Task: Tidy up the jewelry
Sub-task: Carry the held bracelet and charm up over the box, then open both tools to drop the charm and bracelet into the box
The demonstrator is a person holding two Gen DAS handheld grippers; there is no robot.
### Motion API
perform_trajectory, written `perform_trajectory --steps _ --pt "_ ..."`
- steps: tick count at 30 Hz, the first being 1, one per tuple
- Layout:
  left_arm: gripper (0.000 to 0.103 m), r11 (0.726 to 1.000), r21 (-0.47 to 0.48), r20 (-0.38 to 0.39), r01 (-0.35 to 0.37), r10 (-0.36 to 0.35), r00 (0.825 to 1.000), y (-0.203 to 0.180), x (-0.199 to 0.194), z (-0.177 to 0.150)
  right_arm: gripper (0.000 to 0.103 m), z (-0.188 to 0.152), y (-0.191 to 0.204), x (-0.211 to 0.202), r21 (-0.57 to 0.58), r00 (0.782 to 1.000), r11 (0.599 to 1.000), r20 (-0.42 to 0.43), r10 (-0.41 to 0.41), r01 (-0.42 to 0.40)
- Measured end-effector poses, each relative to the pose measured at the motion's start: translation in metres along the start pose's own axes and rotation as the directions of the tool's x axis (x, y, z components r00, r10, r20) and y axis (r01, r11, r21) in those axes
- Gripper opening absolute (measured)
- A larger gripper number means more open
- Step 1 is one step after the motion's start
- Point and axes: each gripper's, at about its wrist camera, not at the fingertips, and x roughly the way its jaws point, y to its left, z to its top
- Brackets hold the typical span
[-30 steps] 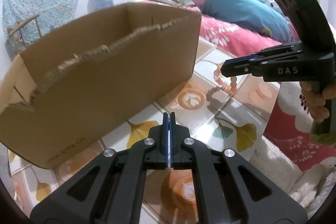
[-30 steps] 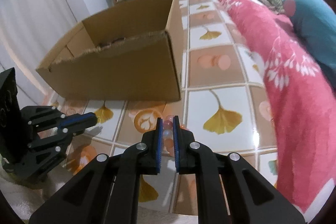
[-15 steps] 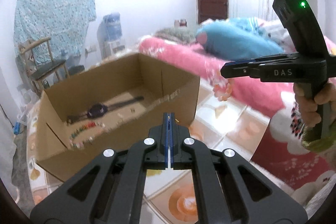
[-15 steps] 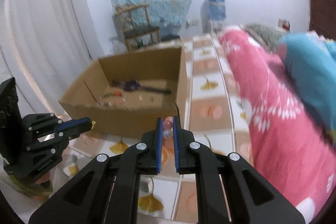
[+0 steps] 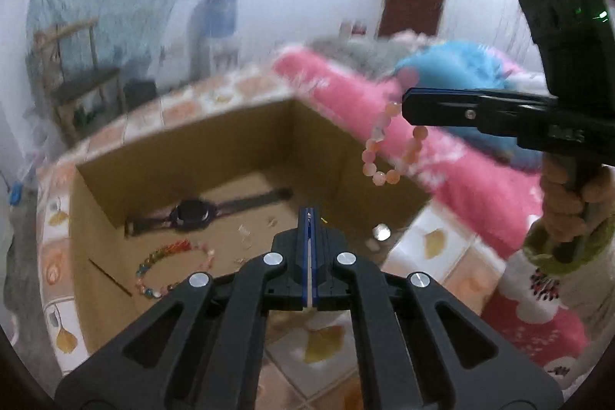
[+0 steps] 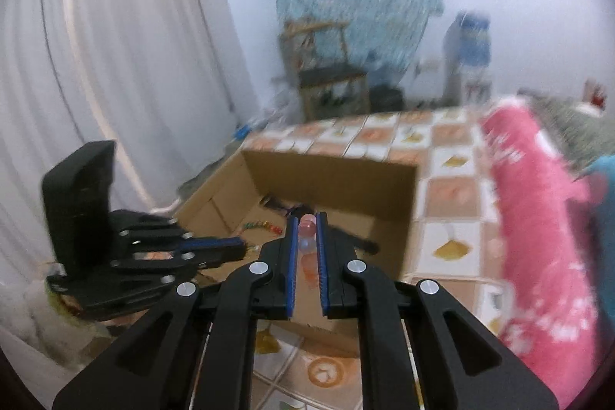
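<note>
An open cardboard box (image 5: 192,156) (image 6: 330,171) stands on the tiled floor. Inside it lie a dark wristwatch (image 5: 192,214), a multicoloured bead bracelet (image 5: 169,268) (image 6: 261,226) and small bits. My right gripper (image 5: 405,106) (image 6: 307,221) is shut on a pink bead bracelet (image 5: 384,148) (image 6: 307,223), which hangs in a loop above the box's right corner. My left gripper (image 5: 309,214) (image 6: 242,248) is shut and hovers over the box's near wall. A tiny yellow piece (image 5: 324,219) sticks out at its tips.
A bed with a pink blanket (image 5: 480,187) (image 6: 538,237) runs along the right of the box. A wooden chair (image 5: 80,79) and a water dispenser (image 6: 469,56) stand by the far wall, and a white curtain (image 6: 115,64) hangs on the left. A hand (image 5: 569,206) holds the right gripper.
Both grippers have risen, so the box's inside came into view. The pink bracelet went up with the right gripper, from low by the floor to above the box's corner.
</note>
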Motion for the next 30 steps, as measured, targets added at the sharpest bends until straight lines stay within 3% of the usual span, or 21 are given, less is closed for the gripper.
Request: perform_trajectory --steps 3,6,9,12,19,20,26,30 --pt "0.001 0.998 -0.05 -0.095 0.033 -0.037 0.995 0.016 0.025 0.005 0.01 -0.002 -0.014 0.036 0.048 0.994 0.998 -0.097 0.045 -0.04" --pt "0.001 0.997 -0.078 -0.171 0.012 -0.025 0.985 0.027 0.044 0.008 0.01 -0.007 -0.029 0.063 0.082 0.985 0.996 -0.162 0.059 -0.046" --pt "0.014 0.986 -0.158 -0.24 0.048 -0.086 0.967 0.041 0.061 0.008 0.01 -0.01 -0.037 0.076 0.098 0.98 0.994 -0.19 0.061 -0.043" --pt "0.017 0.972 -0.22 -0.252 0.086 -0.142 0.957 0.051 0.068 0.005 0.01 -0.009 -0.04 0.08 0.102 0.978 0.994 -0.2 0.063 -0.043" --pt "0.031 0.966 -0.249 -0.155 0.069 -0.11 0.982 0.063 0.044 0.004 0.01 -0.005 -0.039 0.088 0.102 0.967 0.994 -0.244 0.068 -0.044" --pt "0.037 0.967 -0.247 -0.14 0.06 -0.097 0.985 0.064 0.04 0.005 0.01 -0.005 -0.039 0.09 0.105 0.965 0.993 -0.252 0.074 -0.049" --pt "0.055 0.966 -0.258 -0.034 0.008 -0.017 0.999 0.069 -0.001 -0.004 0.01 -0.002 -0.034 0.115 0.164 0.922 0.983 -0.362 0.141 -0.086" --pt "0.069 0.968 -0.243 0.025 -0.059 0.067 0.997 0.068 -0.023 -0.013 0.01 -0.003 -0.032 0.124 0.183 0.905 0.982 -0.411 0.112 -0.039"
